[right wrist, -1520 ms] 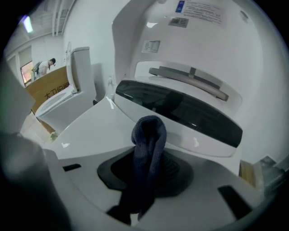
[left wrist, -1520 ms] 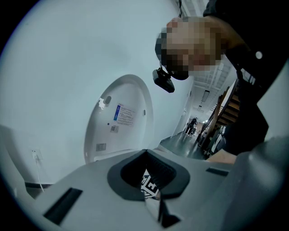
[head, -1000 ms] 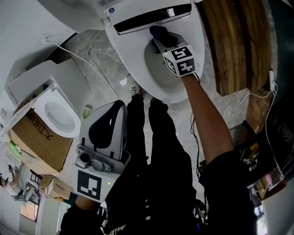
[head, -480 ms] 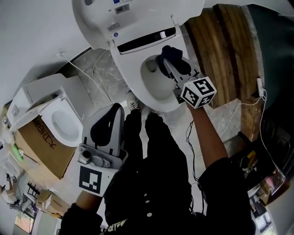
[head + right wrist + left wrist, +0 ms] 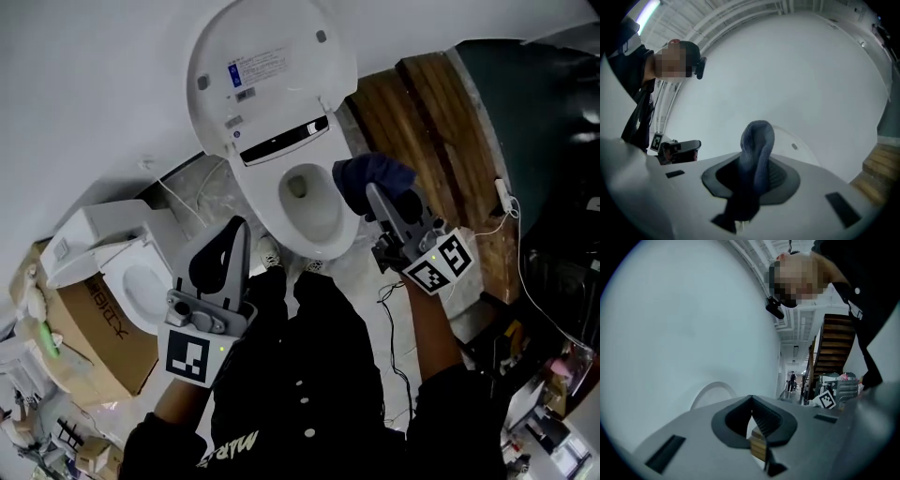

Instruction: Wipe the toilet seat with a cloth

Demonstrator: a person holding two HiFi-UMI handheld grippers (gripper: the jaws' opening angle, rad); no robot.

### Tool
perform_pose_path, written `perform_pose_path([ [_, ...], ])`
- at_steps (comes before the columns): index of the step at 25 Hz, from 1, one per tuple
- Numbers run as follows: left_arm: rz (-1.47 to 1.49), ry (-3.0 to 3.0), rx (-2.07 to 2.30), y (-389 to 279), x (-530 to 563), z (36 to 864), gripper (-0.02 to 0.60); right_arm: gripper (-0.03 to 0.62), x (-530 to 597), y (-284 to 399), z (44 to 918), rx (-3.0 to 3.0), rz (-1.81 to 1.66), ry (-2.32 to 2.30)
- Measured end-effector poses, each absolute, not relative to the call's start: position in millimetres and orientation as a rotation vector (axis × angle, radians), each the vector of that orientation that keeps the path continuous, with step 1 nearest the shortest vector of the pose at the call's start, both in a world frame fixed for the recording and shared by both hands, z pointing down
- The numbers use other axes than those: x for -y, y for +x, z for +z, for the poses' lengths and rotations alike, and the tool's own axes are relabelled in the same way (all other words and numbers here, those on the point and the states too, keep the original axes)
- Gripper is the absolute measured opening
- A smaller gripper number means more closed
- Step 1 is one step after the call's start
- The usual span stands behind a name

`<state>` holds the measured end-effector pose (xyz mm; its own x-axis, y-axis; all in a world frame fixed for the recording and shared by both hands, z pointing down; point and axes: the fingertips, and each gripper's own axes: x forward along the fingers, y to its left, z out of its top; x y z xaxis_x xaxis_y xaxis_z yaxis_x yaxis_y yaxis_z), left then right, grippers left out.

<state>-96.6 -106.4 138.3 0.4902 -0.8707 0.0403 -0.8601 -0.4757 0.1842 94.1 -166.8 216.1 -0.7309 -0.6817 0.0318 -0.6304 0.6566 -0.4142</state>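
Storeroom-like workshop: a toilet [image 5: 328, 230], second toilet [image 5: 141, 281], cardboard box [image 5: 89, 323].

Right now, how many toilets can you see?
2. One toilet with its lid up stands ahead of the person; a second toilet sits left, by a cardboard box. Others may be hidden.

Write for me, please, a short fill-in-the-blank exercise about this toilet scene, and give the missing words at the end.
1. The right gripper is shut on a dark blue ____.
2. The left gripper is shut and holds ____.
3. The toilet next to the right gripper has its ____ raised, with labels on the inner face.
Missing words: cloth; nothing; lid.
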Motion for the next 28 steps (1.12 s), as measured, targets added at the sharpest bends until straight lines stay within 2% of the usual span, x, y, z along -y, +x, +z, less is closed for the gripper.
perform_pose_path([
  [12,-0.139,2.645,1.630,-115,93,45,0.011,0.100,110,153,75,-2.625,-0.296,-1.313],
  [28,-0.220,2.687,1.799,-139,83,-29,0.011,0.101,83,203,14,-2.530,-0.042,-1.644],
])
